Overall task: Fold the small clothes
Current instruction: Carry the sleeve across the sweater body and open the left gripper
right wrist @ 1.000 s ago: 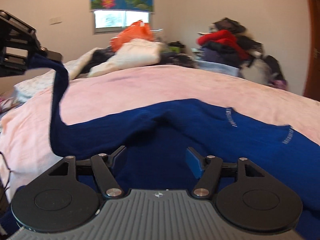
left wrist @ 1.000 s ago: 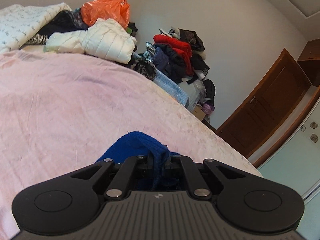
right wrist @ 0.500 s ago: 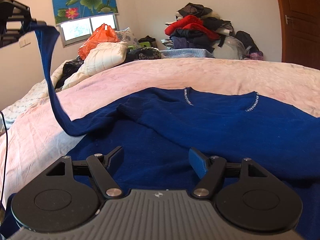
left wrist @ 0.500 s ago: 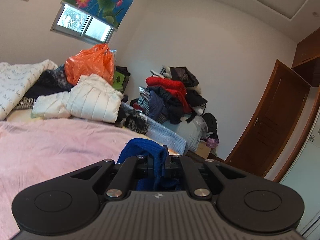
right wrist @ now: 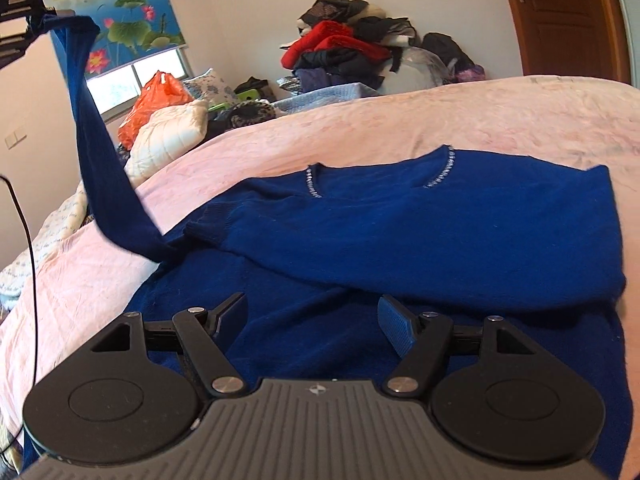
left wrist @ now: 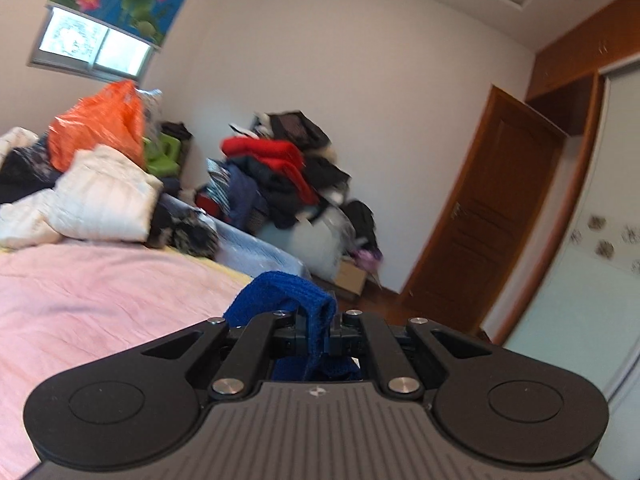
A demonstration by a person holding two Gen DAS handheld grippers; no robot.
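Note:
A dark blue knit sweater [right wrist: 420, 216] with a beaded neckline lies spread on the pink bed cover [right wrist: 360, 132]. Its left sleeve [right wrist: 96, 152] is stretched up and to the left. My left gripper [left wrist: 318, 330] is shut on the sleeve cuff [left wrist: 280, 292] and holds it high above the bed; it also shows at the top left of the right wrist view [right wrist: 24, 16]. My right gripper [right wrist: 312, 316] is open and empty, low over the sweater's lower body.
A white padded jacket [right wrist: 172, 132], an orange plastic bag [right wrist: 156, 100] and other clothes lie at the bed's far end. A heap of red and dark clothes [right wrist: 348, 48] stands by the wall. A wooden door [left wrist: 480, 216] is at the right. A black cable [right wrist: 28, 240] hangs at the left.
My left gripper has lifted the sleeve cuff higher, so the sleeve now hangs nearly straight. My right gripper has shifted over the sweater and stays open.

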